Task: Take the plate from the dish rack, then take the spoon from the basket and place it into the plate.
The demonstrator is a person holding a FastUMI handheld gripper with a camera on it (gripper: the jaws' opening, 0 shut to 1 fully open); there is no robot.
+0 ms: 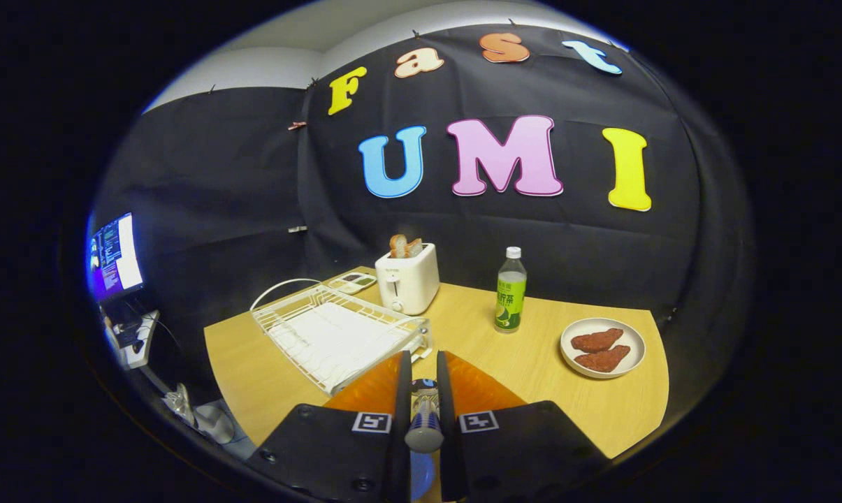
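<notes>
My gripper (424, 381) is shut on a spoon (424, 427). The spoon's grey handle, with a ribbed blue band, sticks back between the two fingers, and its bowl end is hidden ahead between the fingertips. Just beyond the fingers to the left, a white wire dish rack (337, 334) lies on the wooden table with no plate standing in it. A small wire basket (421, 341) hangs at the rack's near right corner, just ahead of the fingertips. A pale rounded surface (421, 478) shows below the handle. I cannot tell whether it is the plate.
A white toaster (408, 278) with bread in it stands behind the rack, and a small remote-like device (351, 281) lies beside it. A green bottle (510, 292) is beyond the fingers to the right. A white plate (634, 363) holding two brown food pieces sits farther right. A monitor (115, 257) stands off the table's left side.
</notes>
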